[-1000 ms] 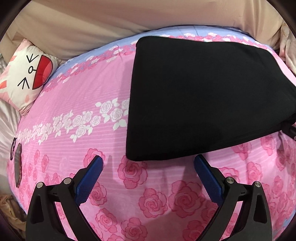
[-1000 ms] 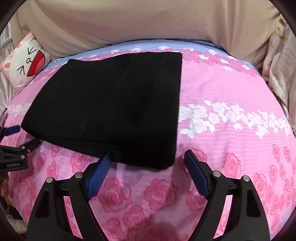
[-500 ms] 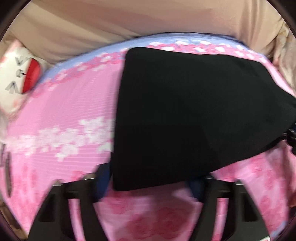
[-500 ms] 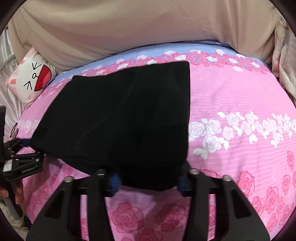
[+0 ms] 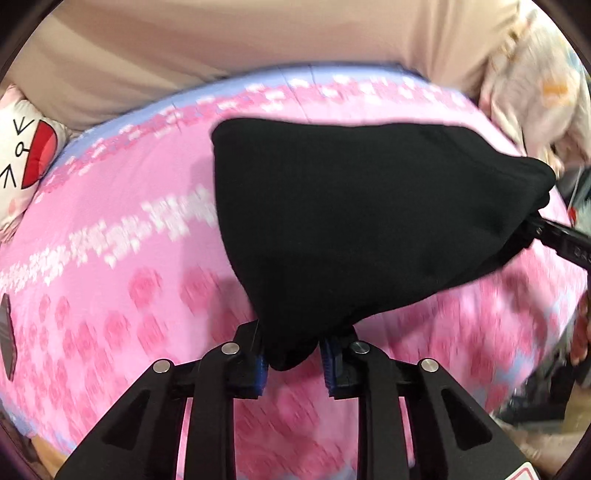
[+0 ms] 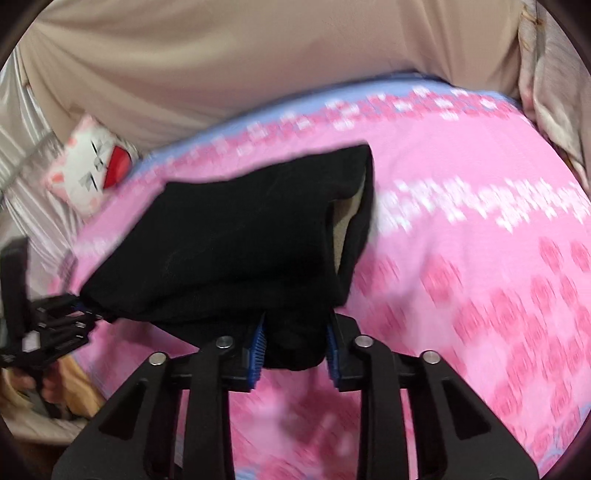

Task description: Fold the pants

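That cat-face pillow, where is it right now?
The cat-face pillow lies at the far left edge of the pink rose bedspread, beside the beige headboard and left of the black pants.

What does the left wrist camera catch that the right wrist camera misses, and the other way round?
Only the left wrist view shows a dark flat object at the sheet's left edge. Only the right wrist view shows the pale inner lining in the garment's open end. Both show the black pants lifted at two corners, the left gripper and right gripper with jaws closing on cloth, the pink rose sheet and the cat cushion.
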A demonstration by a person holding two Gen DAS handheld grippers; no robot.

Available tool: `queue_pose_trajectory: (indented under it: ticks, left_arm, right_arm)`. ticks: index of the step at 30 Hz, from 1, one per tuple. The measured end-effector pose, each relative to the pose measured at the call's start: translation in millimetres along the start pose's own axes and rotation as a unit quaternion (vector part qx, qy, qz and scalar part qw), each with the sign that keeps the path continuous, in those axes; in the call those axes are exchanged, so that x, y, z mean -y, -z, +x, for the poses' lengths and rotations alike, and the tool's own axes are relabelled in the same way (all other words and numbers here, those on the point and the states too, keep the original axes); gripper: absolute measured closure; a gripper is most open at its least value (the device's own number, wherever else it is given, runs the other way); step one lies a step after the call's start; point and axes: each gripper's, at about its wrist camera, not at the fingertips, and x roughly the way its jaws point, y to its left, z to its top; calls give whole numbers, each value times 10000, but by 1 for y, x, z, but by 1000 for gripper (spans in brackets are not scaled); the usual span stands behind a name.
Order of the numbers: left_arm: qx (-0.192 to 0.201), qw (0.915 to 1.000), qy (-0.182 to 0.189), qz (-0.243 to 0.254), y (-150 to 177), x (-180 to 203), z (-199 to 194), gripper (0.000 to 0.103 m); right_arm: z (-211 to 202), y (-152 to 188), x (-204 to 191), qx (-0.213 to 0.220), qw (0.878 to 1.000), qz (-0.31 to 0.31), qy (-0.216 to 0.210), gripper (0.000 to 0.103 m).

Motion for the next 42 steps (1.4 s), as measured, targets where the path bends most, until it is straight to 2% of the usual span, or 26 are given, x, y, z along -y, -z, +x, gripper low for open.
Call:
queue_pose_trajectory:
  ticks: [2, 4, 8, 10, 12, 14, 16, 17, 18, 19, 21, 23, 26, 28, 31, 33, 37, 42]
  left_arm:
    - [-144, 9996, -210, 97, 10, 4, 10, 75]
    - [-153, 9998, -81, 63, 13, -2, 2, 74]
    - [59, 9997, 45, -215, 9, -32, -42, 72]
    - [147, 9992, 191, -319, 1, -39, -55, 72]
    - [435, 9988, 116, -201, -13, -32, -65, 72]
    - [889, 9960, -56, -11, -27, -16, -80, 72]
    - [1291, 9915, 141, 76, -34, -7, -101, 72]
    - [1483, 9887, 208, 117, -40, -2, -108, 67]
    - [1599, 9869, 121, 157, -46, 1, -109, 56]
    - [1666, 9859, -39, 173, -51, 6, -104, 52]
    - [1421, 9889, -397, 167, -63, 9, -71, 51]
    - [951, 9938, -581, 27, -68, 7, -24, 54]
    - [486, 9964, -666, -190, -66, -2, 23, 54]
    - [614, 9951, -755, -181, -62, -2, 27, 51]
    - [653, 9940, -870, -74, -60, 2, 26, 50]
    - [663, 9937, -904, -49, -59, 2, 27, 50]
    - [655, 9941, -856, -77, -59, 0, 26, 50]
    - [660, 9939, -883, -52, -60, 2, 27, 50]
  right_arm:
    - [11, 14, 11, -263, 9995, 158, 38, 63]
    - [-2, 20, 17, -193, 9994, 300, -38, 64]
    - [-59, 10, 14, 527, 9979, 61, 377, 63]
    - [-76, -2, 1, 860, 9955, -103, 387, 63]
    - [-79, -16, -19, 1084, 9933, -353, 206, 63]
    - [-66, -31, -44, 1103, 9916, -679, 40, 63]
    - [-46, -43, -61, 1036, 9896, -983, 188, 63]
    - [-35, -47, -68, 965, 9891, -1080, 263, 63]
    - [-30, -48, -69, 937, 9894, -1083, 223, 63]
    - [-21, -51, -70, 892, 9906, -1034, 93, 63]
    - [-7, -50, -69, 773, 9923, -965, 40, 63]
    - [9, -49, -65, 629, 9931, -967, 192, 63]
    - [29, -43, -46, 363, 9941, -872, 524, 66]
    - [36, -37, -34, 313, 9920, -907, 819, 66]
    - [34, -34, -24, 292, 9936, -770, 767, 66]
    - [29, -38, -30, 294, 9932, -755, 839, 65]
    - [19, -51, -53, 518, 9923, -909, 659, 65]
    - [42, -77, -68, 480, 9904, -1137, 628, 65]
